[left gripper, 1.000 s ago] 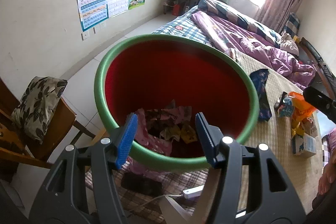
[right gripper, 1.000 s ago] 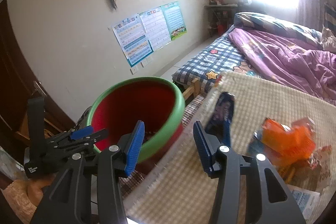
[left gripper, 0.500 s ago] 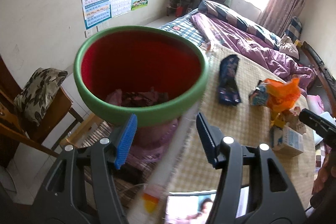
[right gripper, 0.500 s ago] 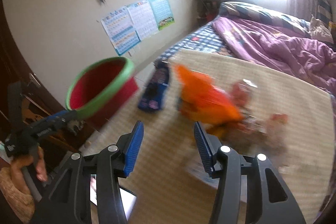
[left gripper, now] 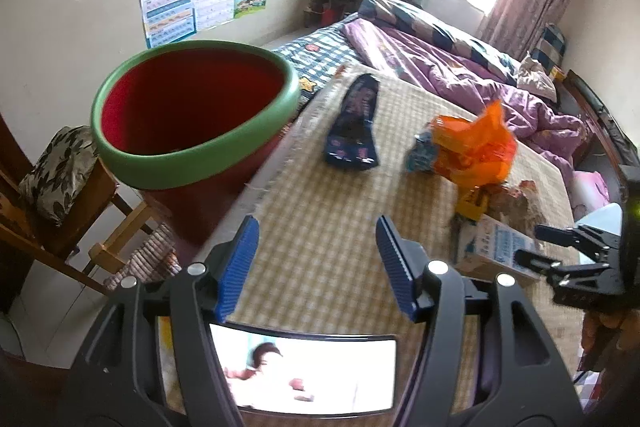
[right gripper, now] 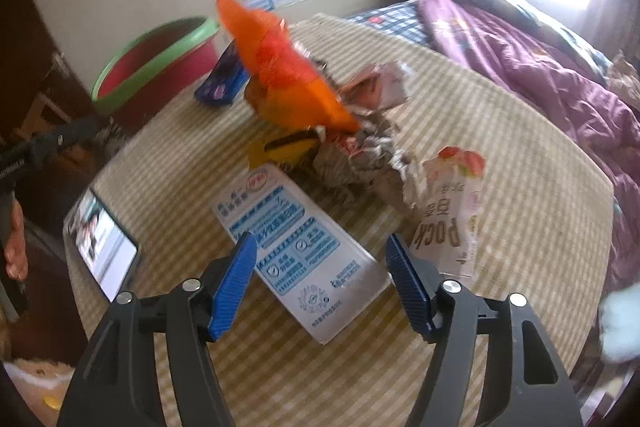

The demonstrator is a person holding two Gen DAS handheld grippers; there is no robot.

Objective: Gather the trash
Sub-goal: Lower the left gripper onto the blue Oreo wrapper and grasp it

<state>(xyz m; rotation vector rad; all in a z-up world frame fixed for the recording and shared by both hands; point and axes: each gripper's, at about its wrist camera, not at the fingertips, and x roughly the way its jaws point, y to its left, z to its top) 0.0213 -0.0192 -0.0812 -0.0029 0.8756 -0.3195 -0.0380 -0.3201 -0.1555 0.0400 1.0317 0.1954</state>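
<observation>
A: Right gripper point(right gripper: 320, 283) jaws, just widened, stand spread and empty; the blue-and-white carton point(right gripper: 296, 251) lies flat between and just ahead of them.

B: Straddle its narrow width. Left gripper point(left gripper: 316, 263), half-spread, holds nothing; red bin point(left gripper: 192, 115) sits left of it.

Both tongs point(left gripper: 316, 263) point(right gripper: 320, 279) have black plastic arms, silver screws and ribbed blue pads point(right gripper: 234, 287).

Bare mat point(left gripper: 320, 227) ahead of left claw point(left gripper: 316, 263); trash pile point(right gripper: 320, 131) crowds right claw point(right gripper: 320, 283).
</observation>
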